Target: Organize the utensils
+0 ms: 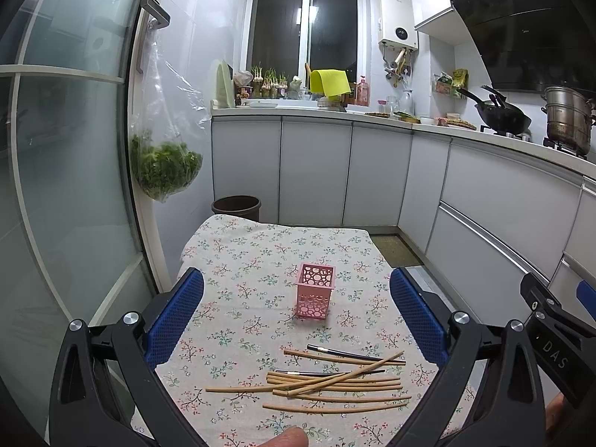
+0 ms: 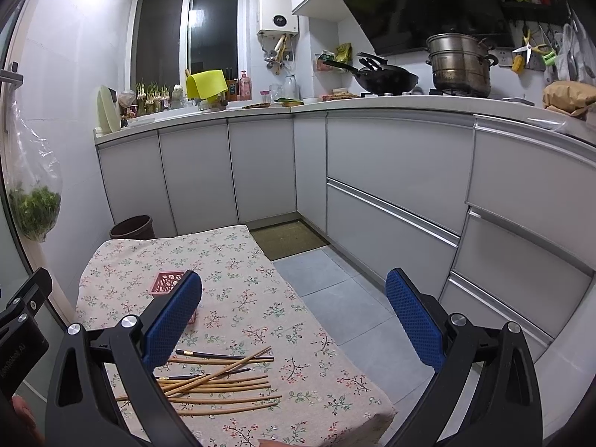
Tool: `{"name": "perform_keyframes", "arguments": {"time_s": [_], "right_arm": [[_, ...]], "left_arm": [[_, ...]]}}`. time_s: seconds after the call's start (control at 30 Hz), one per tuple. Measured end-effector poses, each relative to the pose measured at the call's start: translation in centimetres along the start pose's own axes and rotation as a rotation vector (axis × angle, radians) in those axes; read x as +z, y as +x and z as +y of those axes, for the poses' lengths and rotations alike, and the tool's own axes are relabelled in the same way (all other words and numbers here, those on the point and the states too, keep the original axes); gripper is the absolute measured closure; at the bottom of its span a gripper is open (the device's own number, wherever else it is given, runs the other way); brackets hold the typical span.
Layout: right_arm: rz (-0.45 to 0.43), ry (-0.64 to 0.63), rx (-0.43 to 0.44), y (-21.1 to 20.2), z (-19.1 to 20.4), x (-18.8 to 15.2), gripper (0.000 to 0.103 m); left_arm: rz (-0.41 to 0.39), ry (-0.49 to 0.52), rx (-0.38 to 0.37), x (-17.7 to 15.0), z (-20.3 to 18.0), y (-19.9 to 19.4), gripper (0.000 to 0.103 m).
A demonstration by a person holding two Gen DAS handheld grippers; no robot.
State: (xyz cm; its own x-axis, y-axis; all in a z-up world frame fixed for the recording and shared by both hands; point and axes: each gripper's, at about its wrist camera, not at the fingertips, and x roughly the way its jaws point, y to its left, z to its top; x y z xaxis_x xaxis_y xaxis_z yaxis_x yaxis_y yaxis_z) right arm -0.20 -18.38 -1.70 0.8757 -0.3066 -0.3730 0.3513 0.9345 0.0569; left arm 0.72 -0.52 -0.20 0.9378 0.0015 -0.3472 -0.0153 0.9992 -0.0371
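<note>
A pink perforated holder (image 1: 315, 294) stands upright mid-table on a floral tablecloth (image 1: 238, 257). Nearer me lies a loose pile of wooden chopsticks (image 1: 327, 383) with two dark chopsticks (image 1: 346, 352) among them. My left gripper (image 1: 296, 316) is open, held above the near part of the table, the pile between and below its blue pads. In the right wrist view, the right gripper (image 2: 294, 320) is open too, over the table's right edge; its left pad hides part of the holder (image 2: 165, 282). The chopsticks (image 2: 219, 383) lie low left. The right gripper's body (image 1: 551, 335) shows at the right edge.
White cabinets (image 2: 391, 193) run along the back and right, with a wok (image 2: 383, 76) and steamer pot (image 2: 460, 65) on the stove. A brown bin (image 1: 236, 206) stands behind the table. A bag of greens (image 1: 164, 167) hangs at the glass door on the left. A fingertip (image 1: 287, 437) shows at the bottom.
</note>
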Motion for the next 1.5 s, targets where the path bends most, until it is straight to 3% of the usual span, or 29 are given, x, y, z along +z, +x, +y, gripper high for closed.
{"name": "perform_keyframes", "arguments": {"time_s": [1.03, 1.1, 1.23, 1.27, 1.5], "right_arm": [[0.023, 0.017, -0.016, 0.4, -0.7, -0.8, 0.007], [0.04, 0.035, -0.025, 1.0, -1.2, -0.9, 0.007], [0.101, 0.132, -0.046, 3.2, -3.6, -1.9, 0.007], [0.117, 0.162, -0.051, 3.9, -4.4, -2.4, 0.007], [0.222, 0.268, -0.069, 9.3, -8.1, -5.3, 0.007]], "left_arm": [[0.027, 0.03, -0.016, 0.2, 0.2, 0.8, 0.007], [0.107, 0.112, -0.074, 0.2, -0.4, 3.0, 0.007], [0.469, 0.426, -0.332, -2.2, -4.6, 9.8, 0.007], [0.541, 0.476, -0.366, -3.1, -5.6, 11.4, 0.007], [0.87, 0.635, -0.486, -8.0, -11.5, 20.8, 0.008]]}}
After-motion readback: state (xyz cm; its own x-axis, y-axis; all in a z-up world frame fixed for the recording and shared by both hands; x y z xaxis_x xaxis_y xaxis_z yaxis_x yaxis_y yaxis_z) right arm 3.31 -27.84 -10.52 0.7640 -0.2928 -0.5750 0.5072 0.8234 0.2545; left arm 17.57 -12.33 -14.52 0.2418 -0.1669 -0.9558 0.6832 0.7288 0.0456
